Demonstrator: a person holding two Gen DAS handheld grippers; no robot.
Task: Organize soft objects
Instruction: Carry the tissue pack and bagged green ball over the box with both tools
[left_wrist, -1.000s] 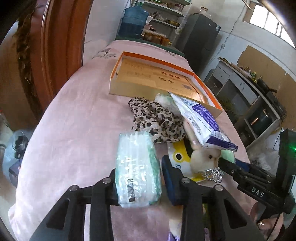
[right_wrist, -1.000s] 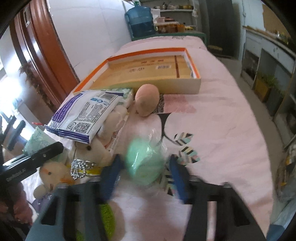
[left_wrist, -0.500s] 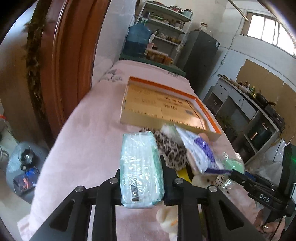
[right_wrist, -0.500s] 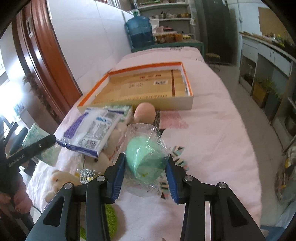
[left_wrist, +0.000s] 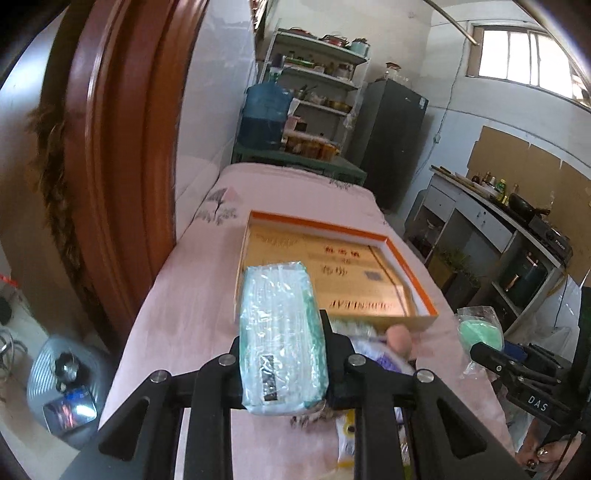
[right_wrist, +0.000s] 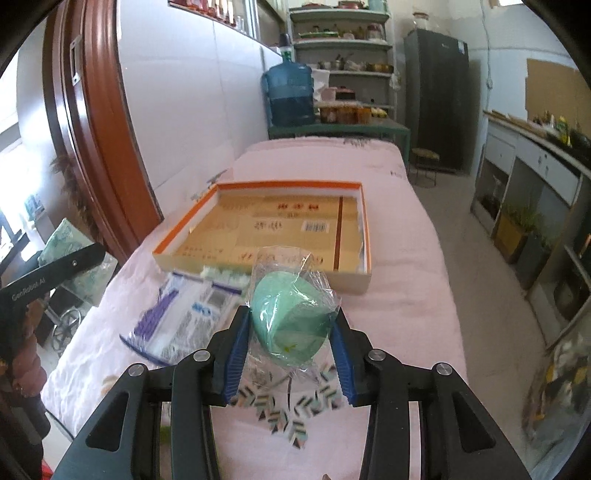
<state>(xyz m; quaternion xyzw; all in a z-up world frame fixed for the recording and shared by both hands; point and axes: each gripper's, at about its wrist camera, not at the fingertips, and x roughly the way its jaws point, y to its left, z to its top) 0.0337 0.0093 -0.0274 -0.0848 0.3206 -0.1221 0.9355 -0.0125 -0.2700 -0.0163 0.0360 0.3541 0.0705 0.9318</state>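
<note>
My left gripper (left_wrist: 282, 360) is shut on a pale green tissue pack (left_wrist: 280, 332) and holds it above the pink table, short of the orange-rimmed cardboard box (left_wrist: 332, 273). My right gripper (right_wrist: 290, 332) is shut on a green sponge in clear wrap (right_wrist: 291, 317), raised near the box's front wall (right_wrist: 258, 266). A white and purple packet (right_wrist: 181, 317) lies on the table left of it. The right gripper with the sponge (left_wrist: 480, 328) shows in the left wrist view. A peach soft ball (left_wrist: 400, 338) lies by the box.
A pink cloth (right_wrist: 402, 295) covers the long table. A wooden door frame (left_wrist: 122, 147) stands on the left. A blue water jug (right_wrist: 290, 94), shelves and a dark fridge (right_wrist: 436, 96) stand behind. Counters (left_wrist: 498, 221) line the right side.
Both grippers rose from the table with their loads and moved toward the box. The soft toys and leopard cloth dropped out of sight below the grippers.
</note>
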